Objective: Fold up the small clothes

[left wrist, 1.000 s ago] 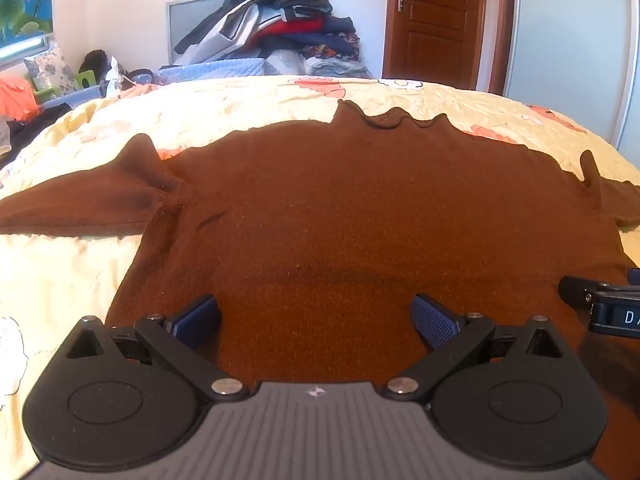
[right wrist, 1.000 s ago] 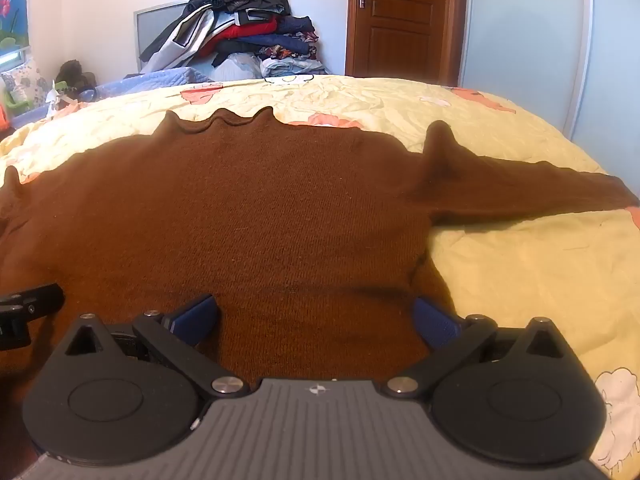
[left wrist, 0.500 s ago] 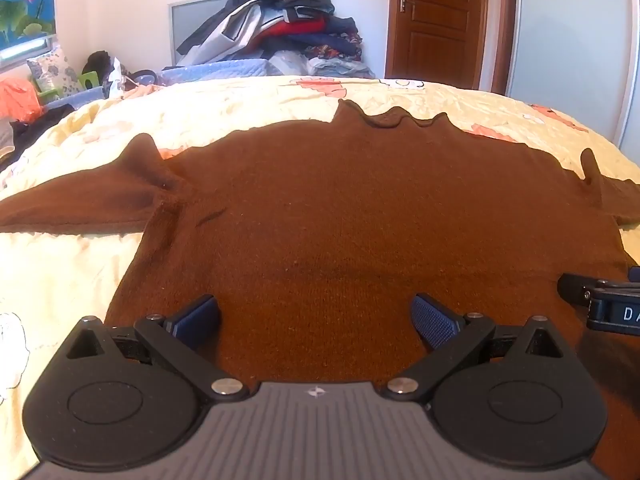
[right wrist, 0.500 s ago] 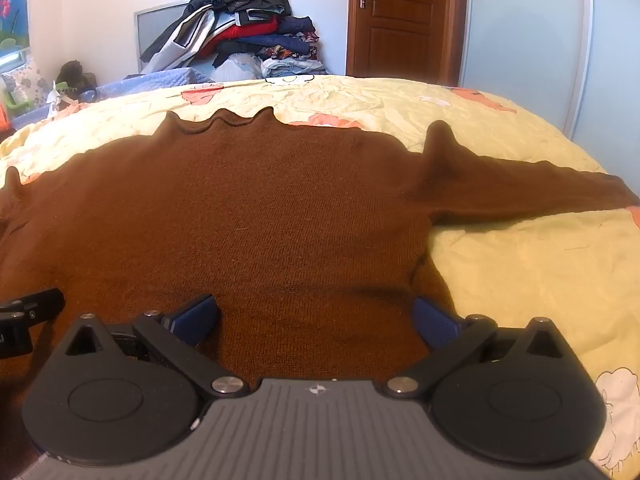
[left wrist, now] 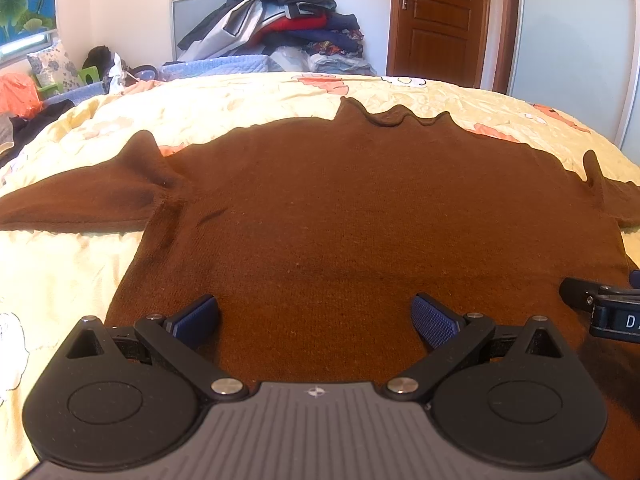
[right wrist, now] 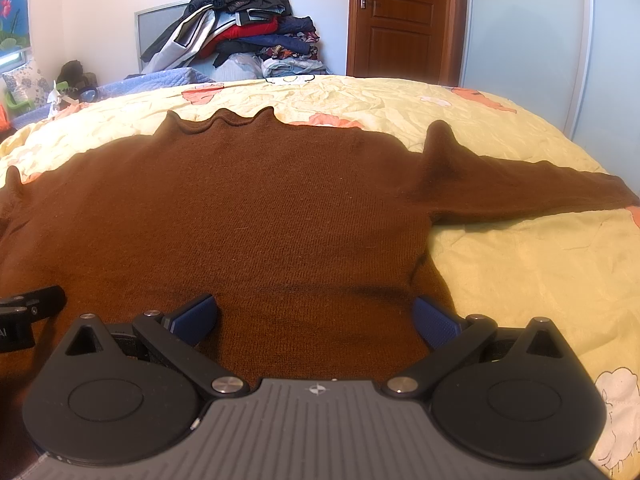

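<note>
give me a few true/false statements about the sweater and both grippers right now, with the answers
1. The brown knitted sweater lies spread flat on the yellow floral bedsheet. True.
2. The left gripper is clamped on the sweater hem. False: its jaws stand wide open, holding nothing.
3. The right gripper has open jaws over the sweater's lower part. True.
4. Both sleeves are folded across the chest. False: each sleeve stretches outward to its side.
5. The pile of mixed clothes sits on the sweater. False: it is beyond the bed, by the wall.
</note>
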A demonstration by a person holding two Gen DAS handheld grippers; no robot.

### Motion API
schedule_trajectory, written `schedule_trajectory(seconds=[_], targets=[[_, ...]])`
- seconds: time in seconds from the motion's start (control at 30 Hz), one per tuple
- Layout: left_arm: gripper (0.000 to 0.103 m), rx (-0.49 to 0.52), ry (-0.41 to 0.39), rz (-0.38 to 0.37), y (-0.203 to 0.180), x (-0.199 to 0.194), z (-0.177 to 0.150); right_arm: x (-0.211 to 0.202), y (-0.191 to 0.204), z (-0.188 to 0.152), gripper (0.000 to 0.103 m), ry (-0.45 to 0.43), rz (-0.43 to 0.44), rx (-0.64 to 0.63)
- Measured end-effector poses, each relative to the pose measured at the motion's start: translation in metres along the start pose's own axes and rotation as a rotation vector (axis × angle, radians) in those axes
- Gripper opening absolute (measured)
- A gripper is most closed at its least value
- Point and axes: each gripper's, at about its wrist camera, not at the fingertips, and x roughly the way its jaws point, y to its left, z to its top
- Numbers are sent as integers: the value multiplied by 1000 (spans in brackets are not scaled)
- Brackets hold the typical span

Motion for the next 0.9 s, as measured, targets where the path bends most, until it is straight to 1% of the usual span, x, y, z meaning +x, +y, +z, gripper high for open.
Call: schedule_trajectory(seconds=[0.9], targets=[[103,3,6,4,-3,0,2,0,1,0,103,0,0,-1]])
